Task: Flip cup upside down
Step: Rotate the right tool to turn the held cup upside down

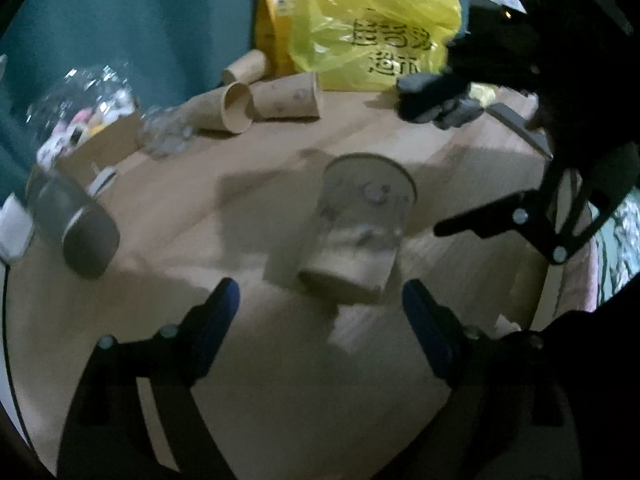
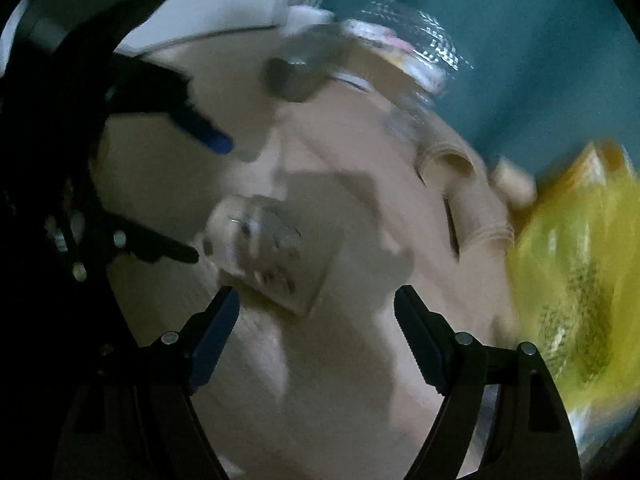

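A paper cup (image 1: 360, 232) stands on the wooden table (image 1: 200, 240) with its wide rim up, in the middle of the left wrist view. It also shows in the right wrist view (image 2: 268, 252), blurred. My left gripper (image 1: 320, 312) is open, its blue-padded fingers just short of the cup on either side. My right gripper (image 2: 316, 308) is open too, and the cup sits just ahead of its left finger. The right gripper's finger (image 1: 480, 220) shows in the left wrist view, beside the cup's right. The left gripper's fingers (image 2: 208, 136) show at the left of the right wrist view.
Several paper cups (image 1: 288, 98) lie on their sides at the table's back, before a yellow plastic bag (image 1: 372, 36). A grey cylindrical bottle (image 1: 76, 224) lies at the left. A clear plastic container (image 1: 80, 108) and a cardboard box sit behind it.
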A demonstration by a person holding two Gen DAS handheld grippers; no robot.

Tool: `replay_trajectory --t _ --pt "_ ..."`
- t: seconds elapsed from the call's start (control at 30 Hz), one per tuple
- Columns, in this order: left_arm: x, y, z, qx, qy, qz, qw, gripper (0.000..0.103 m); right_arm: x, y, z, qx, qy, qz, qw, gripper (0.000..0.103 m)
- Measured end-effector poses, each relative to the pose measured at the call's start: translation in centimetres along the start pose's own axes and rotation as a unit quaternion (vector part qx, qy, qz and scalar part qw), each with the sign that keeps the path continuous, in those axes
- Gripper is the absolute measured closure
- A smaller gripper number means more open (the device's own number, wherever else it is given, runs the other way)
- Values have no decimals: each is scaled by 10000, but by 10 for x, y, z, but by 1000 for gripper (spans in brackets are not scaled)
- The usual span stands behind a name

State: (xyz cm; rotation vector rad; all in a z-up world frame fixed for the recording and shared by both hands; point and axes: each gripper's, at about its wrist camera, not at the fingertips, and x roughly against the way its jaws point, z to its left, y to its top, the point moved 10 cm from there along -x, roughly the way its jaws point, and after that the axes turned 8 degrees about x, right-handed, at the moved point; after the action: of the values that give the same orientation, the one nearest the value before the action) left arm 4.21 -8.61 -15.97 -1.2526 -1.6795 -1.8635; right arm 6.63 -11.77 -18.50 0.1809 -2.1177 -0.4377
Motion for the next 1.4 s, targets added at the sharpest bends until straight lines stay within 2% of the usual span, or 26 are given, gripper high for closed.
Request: replay_trajectory --t 0.07,0.13,0.2,0.23,0.27,0.33,0.43,0.6,0.83,0.93,1.0,1.13,1.3,1.4 --pt "5 -11 7 229 74 -20 9997 18 -5 10 12 780 167 97 9968 21" --pt "11 -22 15 546 118 -46 9984 18 -15 13 28 1530 417 286 9869 21" --pt "15 -32 26 749 312 -45 9967 18 -26 11 43 2276 633 555 9701 21" --pt "19 -41 37 896 611 -62 9941 18 -33 9 50 2627 762 680 9595 21" --pt "22 -46 44 1057 727 -73 9917 18 -37 9 54 2820 870 778 9523 21" --pt "31 -60 59 1547 769 -135 9849 18 -46 7 58 3148 1037 971 9385 21" --pt "43 -75 75 1858 1021 -215 9770 18 -59 7 58 3409 1306 1247 9226 21" --pt "51 -85 99 1957 1323 -200 9715 18 -71 8 59 3533 1586 1553 9088 21" --pt "52 -85 108 2072 1194 -292 9705 18 -80 13 60 3809 1618 1642 8954 21" --pt "53 -86 109 2127 1138 -321 9699 18 -78 15 65 3783 1681 1700 8943 21" --pt "53 -86 108 2155 1114 -337 9695 18 -77 17 63 3702 1744 1719 8961 36" --pt "54 -84 105 2159 1061 -372 9699 18 -78 30 57 3442 1733 1541 9098 37" --pt "55 -77 100 2120 998 -430 9712 18 -68 34 41 2710 1652 1168 9411 37" --pt "60 -65 99 2079 923 -579 9721 18 -60 45 23 1685 1495 603 9724 37"
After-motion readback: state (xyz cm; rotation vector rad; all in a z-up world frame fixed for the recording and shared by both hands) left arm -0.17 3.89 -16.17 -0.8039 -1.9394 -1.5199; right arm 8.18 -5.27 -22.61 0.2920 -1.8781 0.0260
